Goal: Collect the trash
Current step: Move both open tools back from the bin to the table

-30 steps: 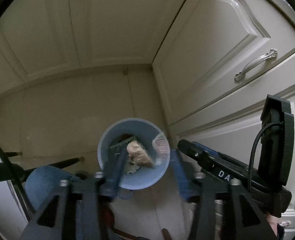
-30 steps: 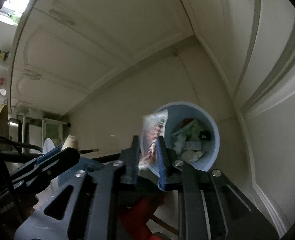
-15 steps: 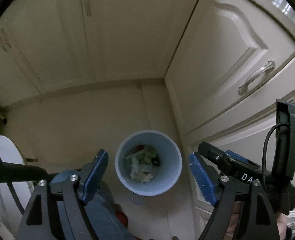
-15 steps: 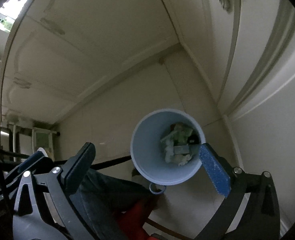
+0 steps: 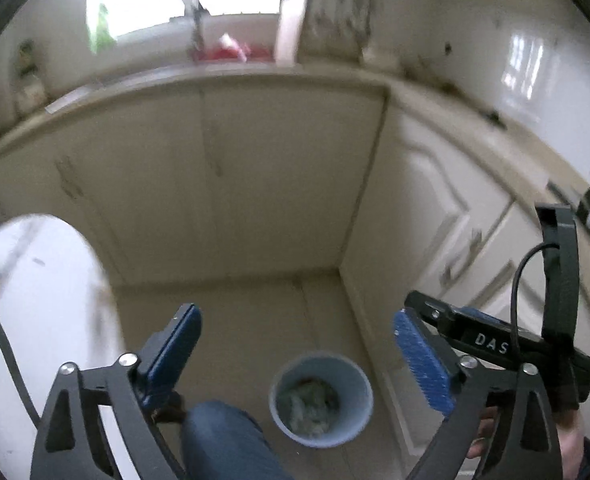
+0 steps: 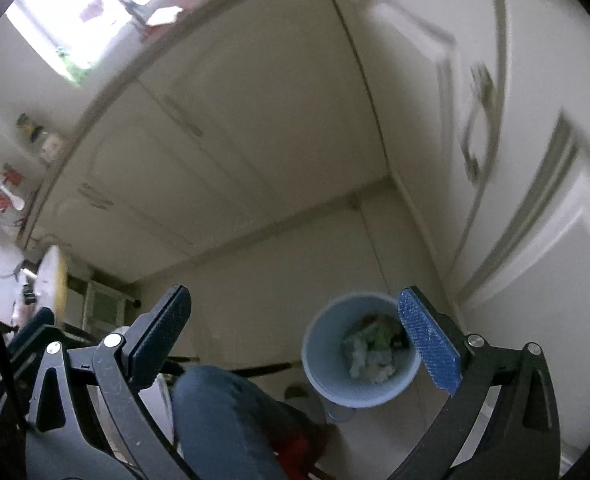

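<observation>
A light blue bin (image 5: 321,400) stands on the floor in the corner of the cream cabinets, with crumpled trash (image 5: 307,404) inside. It also shows in the right wrist view (image 6: 359,354) with its trash (image 6: 371,354). My left gripper (image 5: 297,356) is open and empty, raised well above the bin. My right gripper (image 6: 295,340) is open and empty, also above the bin; its body shows at the right of the left wrist view (image 5: 491,344).
Cream cabinet doors (image 5: 275,184) fill the back and right, with metal handles (image 5: 461,256). A worktop with a sink and window (image 5: 215,20) runs above. A white round table (image 5: 35,300) is at the left. The person's blue-jeaned knee (image 6: 223,420) is below.
Both grippers opened and dropped their trash into the bin, then rose and pulled back; the bin looks smaller and the worktop and window came into view.
</observation>
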`<state>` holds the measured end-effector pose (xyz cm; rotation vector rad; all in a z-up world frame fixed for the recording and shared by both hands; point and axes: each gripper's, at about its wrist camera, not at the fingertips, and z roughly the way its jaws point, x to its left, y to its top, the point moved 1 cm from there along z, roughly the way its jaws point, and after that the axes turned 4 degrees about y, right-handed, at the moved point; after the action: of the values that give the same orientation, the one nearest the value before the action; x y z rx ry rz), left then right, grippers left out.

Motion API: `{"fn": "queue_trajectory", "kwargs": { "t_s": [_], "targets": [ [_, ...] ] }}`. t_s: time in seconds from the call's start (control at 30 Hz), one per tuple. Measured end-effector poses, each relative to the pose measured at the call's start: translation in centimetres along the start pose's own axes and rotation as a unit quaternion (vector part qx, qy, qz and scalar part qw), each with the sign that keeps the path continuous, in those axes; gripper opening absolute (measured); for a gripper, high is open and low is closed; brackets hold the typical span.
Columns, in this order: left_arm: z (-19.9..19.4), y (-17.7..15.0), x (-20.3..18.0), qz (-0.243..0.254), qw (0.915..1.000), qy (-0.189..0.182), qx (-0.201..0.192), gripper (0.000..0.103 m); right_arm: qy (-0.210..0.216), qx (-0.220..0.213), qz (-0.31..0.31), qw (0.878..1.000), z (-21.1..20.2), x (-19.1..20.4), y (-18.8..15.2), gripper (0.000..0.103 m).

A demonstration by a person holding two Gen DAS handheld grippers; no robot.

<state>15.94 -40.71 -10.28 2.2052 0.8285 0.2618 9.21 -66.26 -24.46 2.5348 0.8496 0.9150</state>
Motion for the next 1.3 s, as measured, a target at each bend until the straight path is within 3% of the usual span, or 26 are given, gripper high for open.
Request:
{"fn": "queue_trajectory", "kwargs": {
  "t_s": [0.27, 0.53, 0.83, 1.0, 1.3],
  "targets": [
    [-9.2, -2.0, 4.1, -0.049, 0.9942, 0.05, -0.082, 0.102, 0.045, -0.046, -0.08, 0.995, -4.8, 9.4, 0.8, 0.103],
    [-18.4, -6.6, 10.2, -0.118, 0.9773, 0.117, -0.131, 0.102, 0.116, -0.064, -0.172, 0.976, -7.6, 21.5, -1.7, 0.103],
    [-27.8, -12.9, 15.2, -0.19, 0.9438, 0.22, -0.157, 0.102, 0.188, -0.061, -0.29, 0.936, -8.4, 34.8, -6.7, 0.103],
    [-31.7, -15.6, 16.3, -0.216, 0.9245, 0.271, -0.16, 0.102, 0.212, -0.062, -0.336, 0.915, -8.8, 39.7, -9.2, 0.103],
    [-35.4, -16.3, 17.1, -0.256, 0.8954, 0.319, -0.176, 0.102, 0.23, -0.081, -0.413, 0.878, -9.6, 46.3, -13.2, 0.103]
  ]
}}
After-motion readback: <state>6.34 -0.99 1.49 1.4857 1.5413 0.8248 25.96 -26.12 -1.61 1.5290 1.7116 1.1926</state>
